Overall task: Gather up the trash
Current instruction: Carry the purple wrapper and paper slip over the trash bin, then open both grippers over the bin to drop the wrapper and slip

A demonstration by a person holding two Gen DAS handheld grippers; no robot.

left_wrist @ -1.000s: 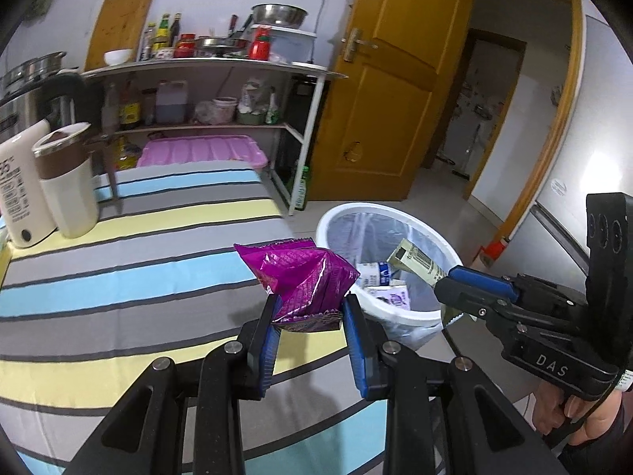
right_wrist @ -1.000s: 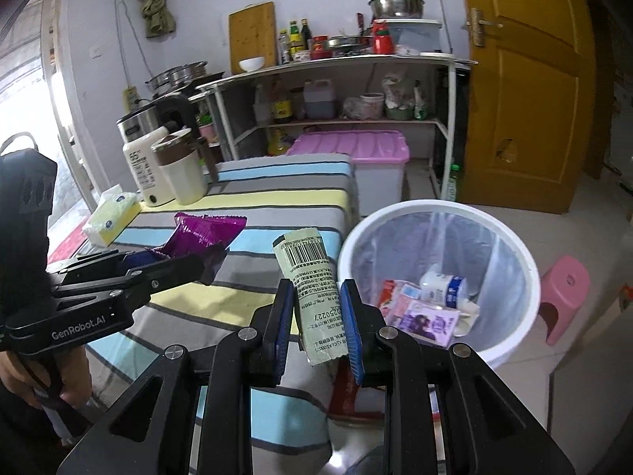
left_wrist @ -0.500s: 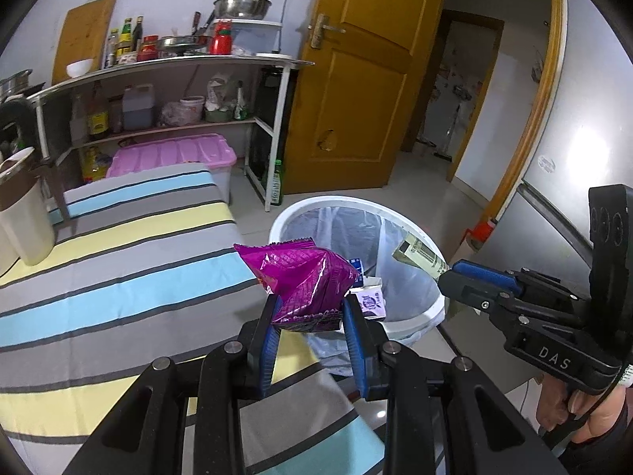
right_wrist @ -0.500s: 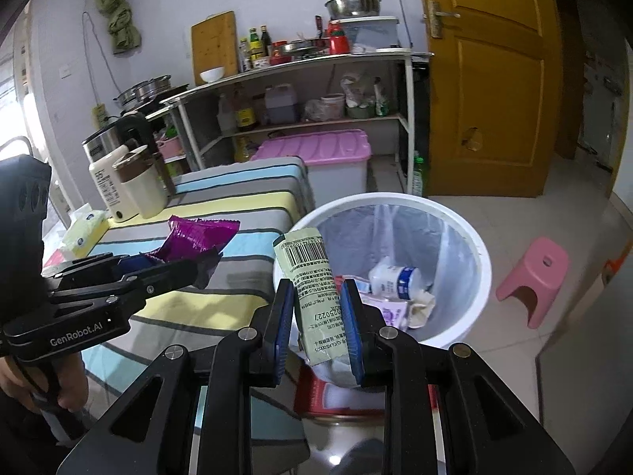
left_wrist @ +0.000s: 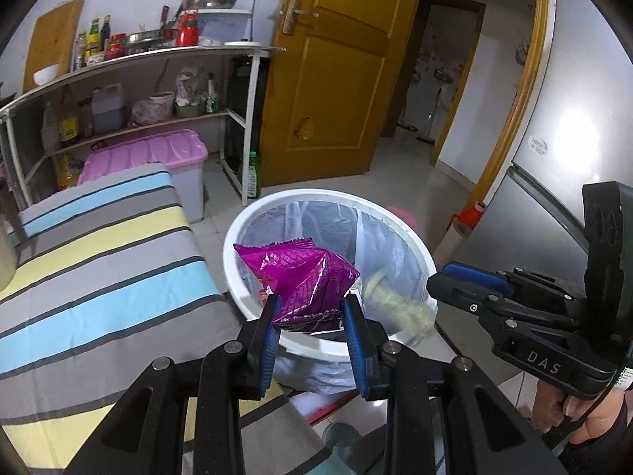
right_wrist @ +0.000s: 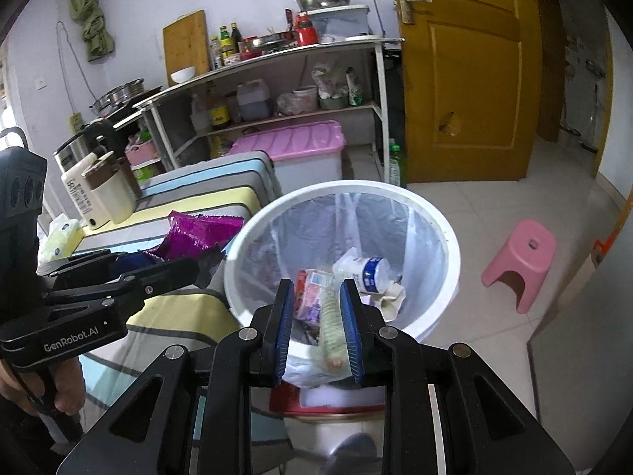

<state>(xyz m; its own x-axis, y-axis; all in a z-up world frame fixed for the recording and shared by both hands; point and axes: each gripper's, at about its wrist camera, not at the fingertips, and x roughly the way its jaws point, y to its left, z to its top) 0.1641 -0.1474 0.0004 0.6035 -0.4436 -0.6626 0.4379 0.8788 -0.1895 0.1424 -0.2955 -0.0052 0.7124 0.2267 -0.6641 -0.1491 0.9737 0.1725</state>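
Purple snack bag [left_wrist: 304, 277] sits pinched in my left gripper [left_wrist: 310, 326], held over the near rim of the white bin [left_wrist: 340, 198]. My right gripper [right_wrist: 316, 326] is part-open, and the pale green wrapper [right_wrist: 330, 326] between its pads is blurred; I cannot tell if it is gripped. More trash lies in the bin beside the striped surface [left_wrist: 99, 261].

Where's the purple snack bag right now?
In the left wrist view, the purple snack bag sits pinched in the left tool, over the white trash bin's near rim.
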